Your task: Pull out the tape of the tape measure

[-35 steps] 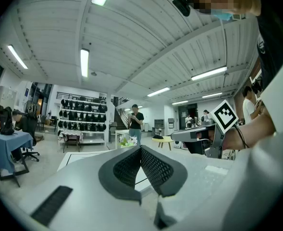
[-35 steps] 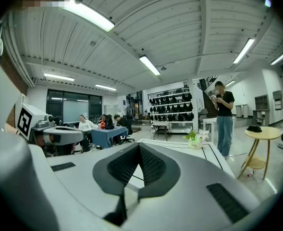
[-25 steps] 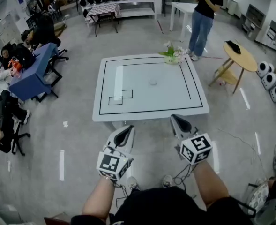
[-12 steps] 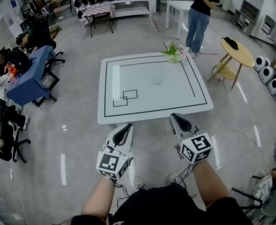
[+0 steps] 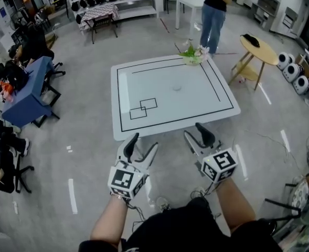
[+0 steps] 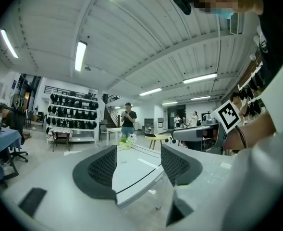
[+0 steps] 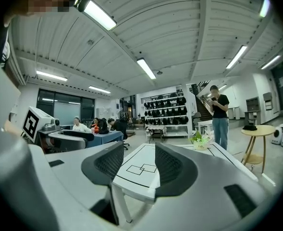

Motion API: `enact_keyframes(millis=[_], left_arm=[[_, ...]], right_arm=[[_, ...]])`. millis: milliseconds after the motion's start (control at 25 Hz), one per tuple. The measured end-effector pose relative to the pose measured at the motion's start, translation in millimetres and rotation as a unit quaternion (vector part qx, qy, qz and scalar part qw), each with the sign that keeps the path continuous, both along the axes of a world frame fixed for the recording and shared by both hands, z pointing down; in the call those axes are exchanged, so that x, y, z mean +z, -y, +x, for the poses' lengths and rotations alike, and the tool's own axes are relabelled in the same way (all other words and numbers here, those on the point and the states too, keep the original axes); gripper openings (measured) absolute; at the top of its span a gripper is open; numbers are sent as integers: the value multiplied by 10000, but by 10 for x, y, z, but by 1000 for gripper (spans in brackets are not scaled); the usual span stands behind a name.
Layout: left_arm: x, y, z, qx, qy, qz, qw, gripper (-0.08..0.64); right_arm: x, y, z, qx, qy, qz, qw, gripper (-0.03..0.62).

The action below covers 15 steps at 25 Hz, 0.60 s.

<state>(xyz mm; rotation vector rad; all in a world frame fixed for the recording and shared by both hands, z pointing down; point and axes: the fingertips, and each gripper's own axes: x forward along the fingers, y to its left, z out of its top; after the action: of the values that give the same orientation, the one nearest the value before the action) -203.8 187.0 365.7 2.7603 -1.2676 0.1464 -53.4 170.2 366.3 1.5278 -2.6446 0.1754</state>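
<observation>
White table (image 5: 124, 109) ahead. Left gripper (image 5: 144, 143) and right gripper (image 5: 196, 133) just opened wide, both empty; tape measure (image 5: 176, 87) not yet reached.

I had two grippers, one left gripper (image 5: 141, 146) and one right gripper (image 5: 196, 135). Each had two jaws. Both pairs had just been opening, with nothing between them. Each gripper carried one marker cube (image 5: 124, 181), so that made two cubes.

In front of me stood one big white table (image 5: 144, 72). On it I counted one small round thing (image 5: 176, 87), one pot of flowers (image 5: 192, 56) and two drawn boxes (image 5: 144, 108).

Around it I counted one round wooden table (image 5: 259, 49), one blue table (image 5: 28, 93) and one person standing (image 5: 213, 9). Three round white things (image 5: 293, 71) sat on the floor at the right. Some people (image 5: 34, 42) sat near the blue table, but I could not count them.
</observation>
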Motion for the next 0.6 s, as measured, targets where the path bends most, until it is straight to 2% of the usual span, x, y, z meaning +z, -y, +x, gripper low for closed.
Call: enact_keyframes(millis=[80, 200, 480, 600], left_arm=[[32, 17, -55, 18, -69, 6, 10000, 270], [43, 30, -99, 56, 38, -87, 9999, 270], [59, 202, -125, 41, -106, 143, 9998, 270], [80, 300, -74, -54, -52, 33, 10000, 270]], right_arm=[[12, 11, -42, -8, -14, 48, 10000, 208], [-8, 48, -81, 24, -60, 16, 10000, 211], [-49, 257, -121, -79, -108, 16, 9999, 218], [-27, 392, -66, -174, -93, 38, 9998, 218]])
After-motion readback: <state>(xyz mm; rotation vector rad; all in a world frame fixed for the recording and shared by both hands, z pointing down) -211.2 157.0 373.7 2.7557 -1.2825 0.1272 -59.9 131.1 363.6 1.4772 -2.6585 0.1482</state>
